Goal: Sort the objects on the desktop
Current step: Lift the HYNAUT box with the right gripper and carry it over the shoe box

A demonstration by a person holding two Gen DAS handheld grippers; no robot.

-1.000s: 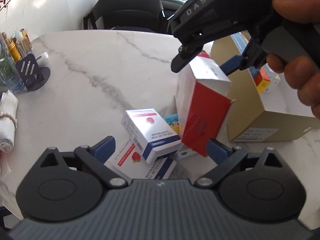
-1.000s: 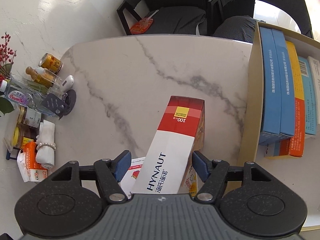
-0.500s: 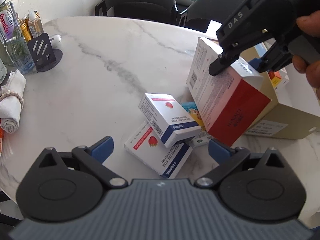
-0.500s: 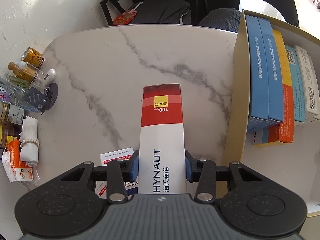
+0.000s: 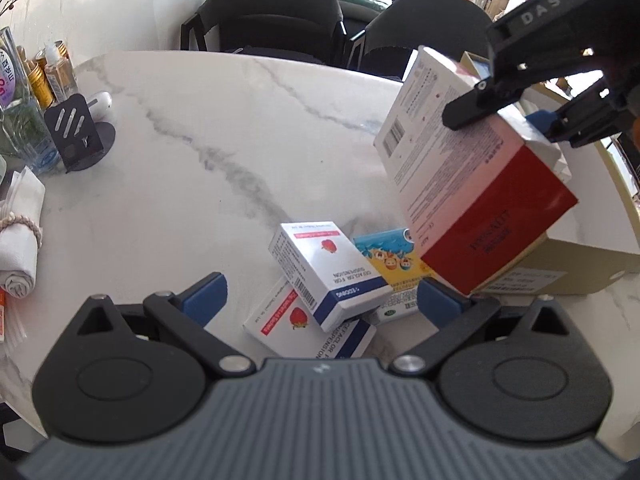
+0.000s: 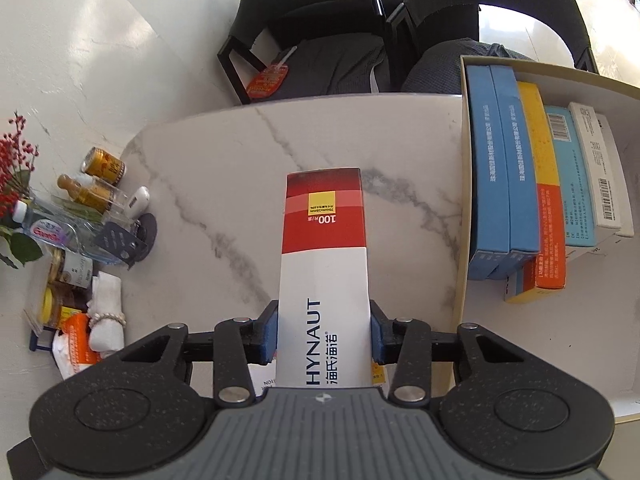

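Observation:
My right gripper (image 6: 323, 334) is shut on a tall red-and-white HYNAUT box (image 6: 323, 264), its blue pads pressed on both sides. In the left wrist view that red-and-white box (image 5: 476, 200) hangs tilted above the marble table, beside the beige storage box (image 5: 580, 268). The right gripper (image 5: 516, 116) clamps its upper end. Below lie several small boxes: a white-and-blue one with a strawberry (image 5: 328, 272), another under it (image 5: 304, 332) and a cartoon-printed one (image 5: 392, 260). My left gripper (image 5: 320, 296) hovers open over this pile, holding nothing.
The beige storage box (image 6: 464, 208) at the right holds several upright boxes, blue (image 6: 500, 184), orange and white. Bottles (image 6: 100, 184), a phone stand (image 5: 76, 136) and a rolled cloth (image 5: 20, 248) crowd the table's left edge. Black chairs (image 5: 276, 12) stand behind the table.
The right gripper closed on the red-and-white box, straightened it and lifted it off the pile toward the storage box. The left gripper stayed open over the small boxes.

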